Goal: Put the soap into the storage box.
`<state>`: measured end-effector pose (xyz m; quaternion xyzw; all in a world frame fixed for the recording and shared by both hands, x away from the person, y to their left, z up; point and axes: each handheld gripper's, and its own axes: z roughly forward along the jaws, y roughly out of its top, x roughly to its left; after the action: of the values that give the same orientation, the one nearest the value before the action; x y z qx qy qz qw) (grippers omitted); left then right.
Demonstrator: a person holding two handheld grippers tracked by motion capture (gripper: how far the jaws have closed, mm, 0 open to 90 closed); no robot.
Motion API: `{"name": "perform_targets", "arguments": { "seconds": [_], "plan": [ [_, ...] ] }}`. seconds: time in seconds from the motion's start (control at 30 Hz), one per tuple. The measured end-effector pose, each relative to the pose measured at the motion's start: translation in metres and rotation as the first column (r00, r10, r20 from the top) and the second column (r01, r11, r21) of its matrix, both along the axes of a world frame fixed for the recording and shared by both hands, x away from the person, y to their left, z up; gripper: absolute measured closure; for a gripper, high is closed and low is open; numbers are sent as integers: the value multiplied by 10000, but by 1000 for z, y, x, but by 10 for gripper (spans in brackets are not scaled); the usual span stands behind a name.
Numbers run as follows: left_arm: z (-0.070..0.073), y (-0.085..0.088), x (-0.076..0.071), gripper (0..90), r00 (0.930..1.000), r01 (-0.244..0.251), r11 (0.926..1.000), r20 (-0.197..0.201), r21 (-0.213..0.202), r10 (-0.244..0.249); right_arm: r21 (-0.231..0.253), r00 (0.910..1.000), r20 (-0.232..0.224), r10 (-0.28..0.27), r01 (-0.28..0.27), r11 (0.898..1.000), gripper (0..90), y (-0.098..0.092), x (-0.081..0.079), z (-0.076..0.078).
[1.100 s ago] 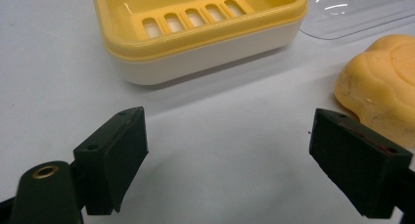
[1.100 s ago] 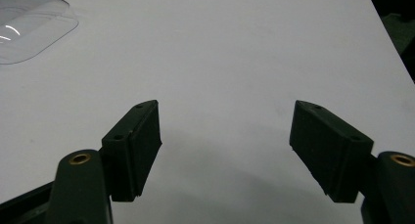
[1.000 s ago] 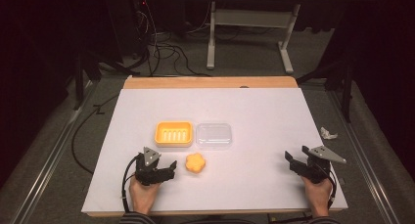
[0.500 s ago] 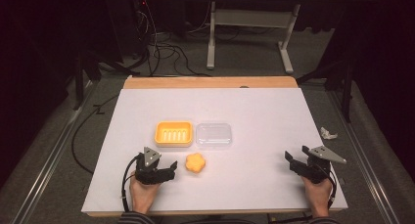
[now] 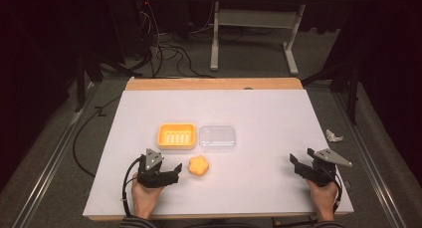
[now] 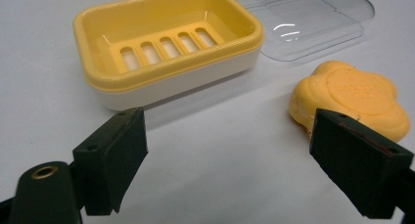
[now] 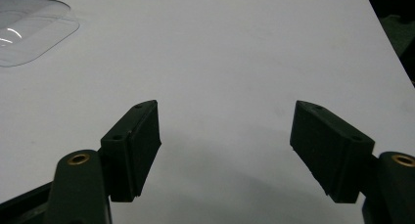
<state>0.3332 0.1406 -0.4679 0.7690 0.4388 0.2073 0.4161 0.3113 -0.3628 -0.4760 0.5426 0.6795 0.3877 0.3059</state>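
A yellow flower-shaped soap lies on the white table, just right of my left gripper. Behind it stand a yellow soap dish with a slotted insert and a clear lid to the dish's right. In the left gripper view, my left gripper is open and its jaws have just been opening, with only bare table between them. The soap lies just beyond the right jaw, and the dish and lid lie farther off. My right gripper rests open at the near right, its jaws wide over bare table.
A small crumpled white scrap lies past the table's right edge. The table's wooden far edge borders a floor with cables and a metal stand. The white sheet spreads wide between the dish and the far edge.
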Motion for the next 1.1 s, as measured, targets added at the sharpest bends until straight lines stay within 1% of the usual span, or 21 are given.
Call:
{"name": "perform_targets", "arguments": {
  "seconds": [0.13, 0.23, 0.3, 0.33, 0.37, 0.4, 0.5, 0.53, 0.63, 0.7, 0.77, 0.8, 0.93, 1.0, 1.03, 1.07, 1.1],
  "plan": [
    [3, -2, -2, 146, 9999, 124, 9999, 31, -21, -124, -19, 10000, -6, 11, -11, 10000, 274, 0, 0, 0],
    [4, -4, -2, 150, 9994, 266, 9996, -238, -98, -268, -50, 10000, -66, 9, -9, 10000, 275, 0, 1, 0],
    [4, -5, -3, 151, 9991, 324, 9995, -265, -21, -325, -72, 10000, -64, 22, -23, 10000, 275, 0, 1, 0],
    [6, -7, -4, 153, 9992, 347, 9994, -197, 57, -346, -24, 10000, -68, -21, 21, 10000, 275, 0, 1, 0],
    [6, -7, -4, 153, 9992, 347, 9994, -197, 57, -346, -41, 10000, -59, -12, 12, 10000, 275, 0, 1, 0],
    [7, -10, -5, 153, 9987, 473, 9989, -199, 34, -473, -24, 10000, -65, -27, 27, 10000, 275, 0, 1, 0],
    [8, -14, -6, 152, 9981, 602, 9982, -149, 75, -601, -50, 10000, -34, -8, 8, 10000, 275, 0, 1, 0],
    [9, -17, -7, 151, 9971, 753, 9971, -120, 91, -752, -28, 10000, -57, -13, 13, 10000, 275, 0, 1, 0],
    [10, -22, -7, 150, 9960, 887, 9960, -92, 124, -886, -74, 10000, -16, -22, 22, 10000, 275, 0, 0, 0],
    [11, -28, -9, 149, 9938, 1111, 9937, -75, 169, -1110, -44, 10000, -38, -29, 29, 10000, 275, 0, 0, 0],
    [11, -30, -10, 149, 9933, 1156, 9932, -58, 166, -1155, -69, 10000, -21, -11, 11, 10000, 275, 0, 1, 0],
    [11, -34, -10, 147, 9923, 1238, 9921, -101, 204, -1237, -65, 10000, -21, -25, 25, 10000, 275, 0, 0, 0],
    [9, -40, -9, 147, 9906, 1362, 9905, -162, 202, -1359, -33, 10000, -17, -13, 13, 10000, 275, 0, 0, 0],
    [10, -44, -7, 148, 9893, 1454, 9890, -170, 272, -1449, -50, 10000, -12, 4, -4, 10000, 275, 0, 0, 0],
    [11, -48, -6, 148, 9868, 1613, 9861, -216, 394, -1606, -15, 10000, -17, -36, 36, 10000, 275, 0, 0, 0],
    [11, -48, -6, 148, 9868, 1613, 9861, -216, 394, -1606, -15, 10000, -17, -36, 36, 10000, 275, 0, 0, 0],
    [11, -50, -5, 148, 9854, 1700, 9841, -199, 508, -1692, -16, 10000, -17, -32, 32, 10000, 275, 0, 0, 0]
  ]
}}
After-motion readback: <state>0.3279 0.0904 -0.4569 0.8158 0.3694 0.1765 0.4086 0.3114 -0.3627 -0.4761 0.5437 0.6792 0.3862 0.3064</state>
